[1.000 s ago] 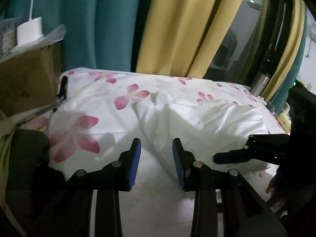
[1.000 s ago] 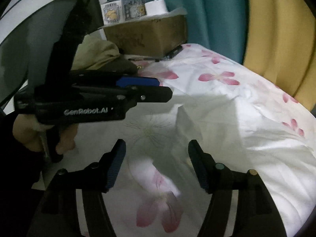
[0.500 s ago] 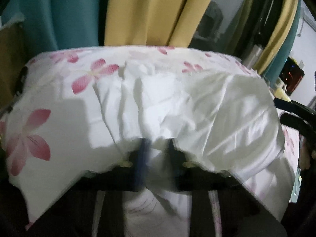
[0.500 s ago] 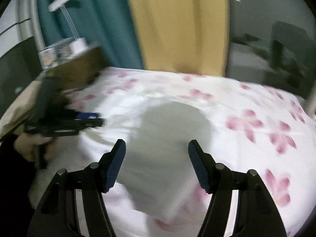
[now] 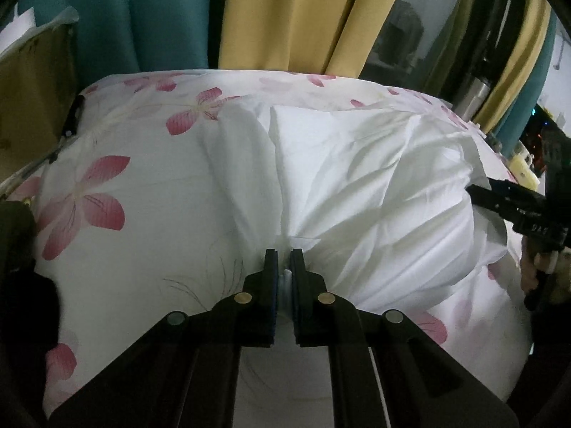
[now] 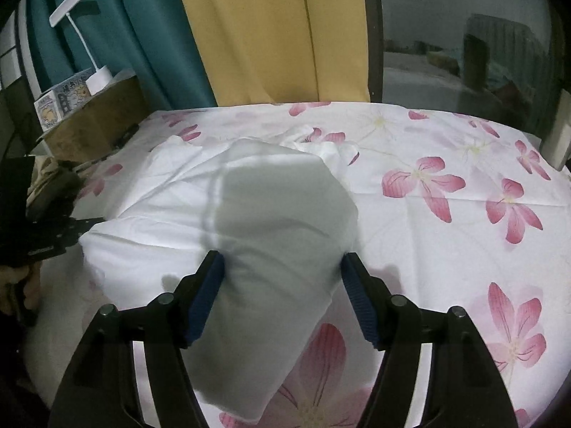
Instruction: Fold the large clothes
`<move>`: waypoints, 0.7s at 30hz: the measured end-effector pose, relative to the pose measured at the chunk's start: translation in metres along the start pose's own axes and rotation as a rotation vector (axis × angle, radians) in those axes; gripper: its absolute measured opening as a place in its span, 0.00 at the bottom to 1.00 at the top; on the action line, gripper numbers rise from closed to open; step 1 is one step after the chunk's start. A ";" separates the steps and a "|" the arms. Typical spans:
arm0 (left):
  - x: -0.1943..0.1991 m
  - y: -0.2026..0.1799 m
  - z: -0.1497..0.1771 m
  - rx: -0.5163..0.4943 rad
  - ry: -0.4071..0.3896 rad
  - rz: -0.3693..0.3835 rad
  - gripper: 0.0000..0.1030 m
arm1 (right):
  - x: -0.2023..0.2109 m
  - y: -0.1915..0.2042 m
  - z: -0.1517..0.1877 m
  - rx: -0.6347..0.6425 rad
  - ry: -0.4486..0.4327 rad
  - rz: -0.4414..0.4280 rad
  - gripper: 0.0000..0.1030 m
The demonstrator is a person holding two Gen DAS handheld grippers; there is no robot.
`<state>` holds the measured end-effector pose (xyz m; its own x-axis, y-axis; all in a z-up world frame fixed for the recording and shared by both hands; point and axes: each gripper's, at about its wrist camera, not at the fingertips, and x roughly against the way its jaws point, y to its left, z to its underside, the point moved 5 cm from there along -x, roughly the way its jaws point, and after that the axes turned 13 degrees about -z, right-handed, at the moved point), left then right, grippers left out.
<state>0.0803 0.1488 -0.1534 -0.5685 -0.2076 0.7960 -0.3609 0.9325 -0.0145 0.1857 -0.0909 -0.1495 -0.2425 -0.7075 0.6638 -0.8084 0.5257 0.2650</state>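
Observation:
A crumpled white garment (image 5: 374, 185) lies on the flowered bedsheet (image 5: 135, 235). My left gripper (image 5: 283, 260) is at the garment's near edge; its jaws are closing the last bit and the blue pads pinch a fold of white cloth. In the right wrist view the garment (image 6: 160, 221) spreads to the left. My right gripper (image 6: 282, 274) stands open, straddling a shadowed corner of the garment that lies between its fingers without being squeezed. The right gripper (image 5: 499, 203) also shows at the garment's right side in the left wrist view, held by a hand (image 5: 535, 267).
A cardboard box (image 6: 96, 125) with a white lamp (image 6: 100, 78) and a small printed carton sits at the bed's left. Teal and yellow curtains (image 6: 257, 35) hang behind the bed. Bare sheet (image 6: 446, 235) spreads to the right. A dark window (image 6: 464, 35) is beyond.
My left gripper dropped to the garment's near edge and shut on a fold. My right gripper swung from beside the left one to the garment's right corner, still open.

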 end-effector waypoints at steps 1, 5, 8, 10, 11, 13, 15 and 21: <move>0.001 0.001 -0.003 0.008 0.002 -0.006 0.08 | 0.001 0.000 0.000 -0.004 -0.002 -0.001 0.66; 0.013 0.002 -0.013 0.029 -0.042 -0.023 0.28 | 0.007 0.000 -0.001 -0.022 -0.013 -0.015 0.68; 0.026 -0.003 -0.023 0.031 -0.083 0.003 0.38 | 0.015 0.004 -0.002 -0.024 -0.027 -0.018 0.68; 0.032 -0.010 -0.028 0.015 -0.106 0.023 0.39 | 0.023 0.006 -0.002 -0.023 -0.041 -0.016 0.68; 0.034 -0.013 -0.030 0.006 -0.115 0.035 0.41 | 0.025 0.007 -0.002 -0.024 -0.046 -0.010 0.68; 0.035 -0.021 -0.034 -0.010 -0.123 0.060 0.53 | 0.032 0.007 0.000 -0.024 -0.058 0.006 0.68; 0.028 -0.032 -0.038 -0.030 -0.109 0.085 0.55 | 0.037 0.006 0.003 -0.035 -0.067 0.028 0.68; 0.006 -0.057 -0.041 -0.047 -0.027 0.145 0.56 | 0.057 0.000 0.016 -0.076 -0.108 0.064 0.71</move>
<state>0.1272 0.1067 -0.1230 -0.6320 -0.0772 0.7711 -0.2390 0.9659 -0.0991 0.1635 -0.1391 -0.1227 -0.3518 -0.7158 0.6032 -0.7472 0.6029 0.2796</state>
